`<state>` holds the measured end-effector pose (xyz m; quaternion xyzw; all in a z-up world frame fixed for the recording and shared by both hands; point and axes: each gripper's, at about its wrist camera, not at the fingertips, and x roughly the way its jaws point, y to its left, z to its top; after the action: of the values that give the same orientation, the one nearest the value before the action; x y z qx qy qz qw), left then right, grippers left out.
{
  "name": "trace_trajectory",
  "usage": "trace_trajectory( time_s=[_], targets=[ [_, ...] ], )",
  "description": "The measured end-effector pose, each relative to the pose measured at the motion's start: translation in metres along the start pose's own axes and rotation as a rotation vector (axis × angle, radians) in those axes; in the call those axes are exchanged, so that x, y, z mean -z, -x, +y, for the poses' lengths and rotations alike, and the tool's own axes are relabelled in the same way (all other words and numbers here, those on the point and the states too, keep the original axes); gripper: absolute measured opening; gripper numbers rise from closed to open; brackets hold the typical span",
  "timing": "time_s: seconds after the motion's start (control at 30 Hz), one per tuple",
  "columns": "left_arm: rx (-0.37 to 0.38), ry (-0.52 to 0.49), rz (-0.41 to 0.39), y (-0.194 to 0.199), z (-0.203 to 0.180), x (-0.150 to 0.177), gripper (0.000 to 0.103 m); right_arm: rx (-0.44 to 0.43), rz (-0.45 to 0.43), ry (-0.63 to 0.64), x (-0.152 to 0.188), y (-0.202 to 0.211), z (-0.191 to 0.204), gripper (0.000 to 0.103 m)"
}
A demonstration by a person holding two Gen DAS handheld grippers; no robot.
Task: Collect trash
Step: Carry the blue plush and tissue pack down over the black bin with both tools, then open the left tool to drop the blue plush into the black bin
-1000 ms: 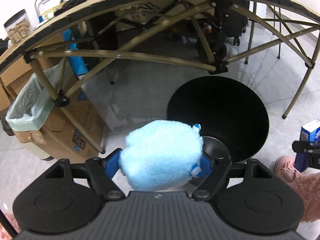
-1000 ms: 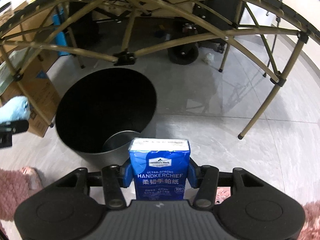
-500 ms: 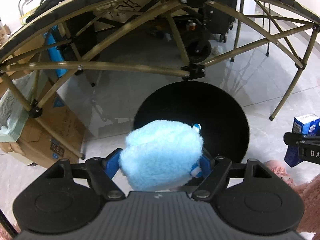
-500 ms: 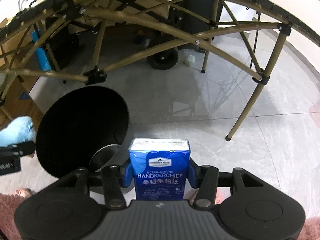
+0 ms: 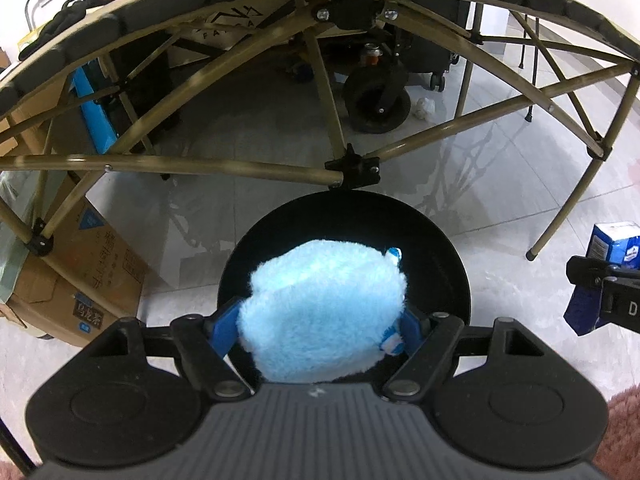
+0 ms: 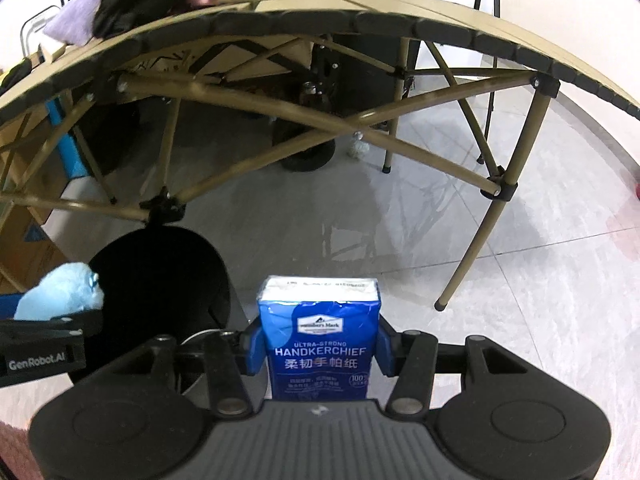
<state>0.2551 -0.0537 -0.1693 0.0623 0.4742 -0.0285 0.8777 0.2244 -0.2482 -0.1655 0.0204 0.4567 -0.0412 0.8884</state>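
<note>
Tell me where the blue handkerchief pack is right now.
The handkerchief pack stands upright, clamped in the right hand-held gripper, above the floor just right of the black bin.

Bin mouth (image 5: pixel 432 240) open — table brace (image 5: pixel 352 168) just above rim.

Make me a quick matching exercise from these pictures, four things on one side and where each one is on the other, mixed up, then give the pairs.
Things:
1. fluffy blue toy
2. handkerchief pack
3. black bin
4. cardboard box

Places:
A. on the floor under the folding table's edge
B. in the right gripper
C. on the floor, left of the bin
D. in the left gripper

Pairs: 1-D, 2-B, 3-A, 4-C
</note>
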Motion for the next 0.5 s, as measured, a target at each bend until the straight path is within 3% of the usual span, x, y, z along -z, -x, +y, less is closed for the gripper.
trace_trajectory(
  time_s=[0.5],
  targets=[
    [-0.013, 0.079, 0.115, -0.032, -0.003, -0.019, 0.078, 0.025, 0.005, 0.0, -0.006, -0.007, -0.001, 0.051]
  ],
)
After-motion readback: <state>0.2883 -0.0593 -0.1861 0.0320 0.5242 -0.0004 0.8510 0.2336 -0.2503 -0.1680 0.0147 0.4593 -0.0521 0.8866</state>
